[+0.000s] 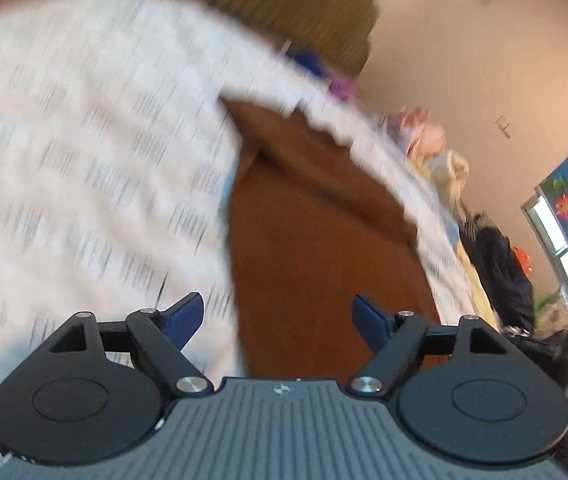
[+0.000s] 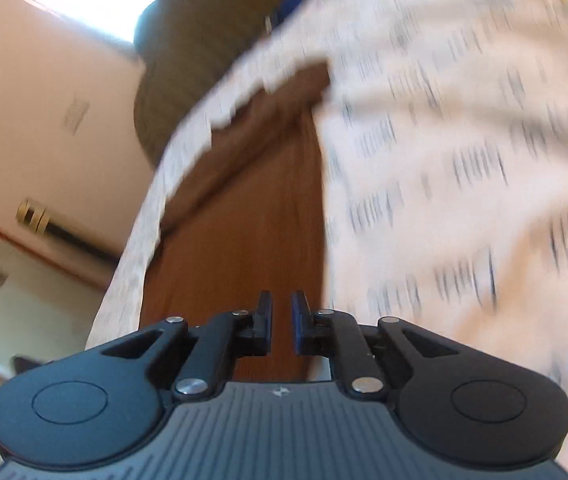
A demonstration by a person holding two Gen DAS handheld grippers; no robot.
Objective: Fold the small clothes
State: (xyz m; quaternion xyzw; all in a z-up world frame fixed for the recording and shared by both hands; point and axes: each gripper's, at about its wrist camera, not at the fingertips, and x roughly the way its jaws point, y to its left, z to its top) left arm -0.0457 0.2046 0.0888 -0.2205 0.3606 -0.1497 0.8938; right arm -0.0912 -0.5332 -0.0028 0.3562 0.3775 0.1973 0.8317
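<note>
The left gripper (image 1: 278, 316) had its jaws wide, holding nothing; the white garment (image 1: 96, 160) lay ahead and left of them on the brown surface (image 1: 316, 264). Only this view showed a clothes pile (image 1: 484, 236) far right. The right gripper (image 2: 282, 322) had its jaws narrow, with no cloth between them, the garment (image 2: 444, 160) ahead and right.

claw (image 1: 278, 316) blk links | blue pads | silver screws | grey ribbed base
</note>
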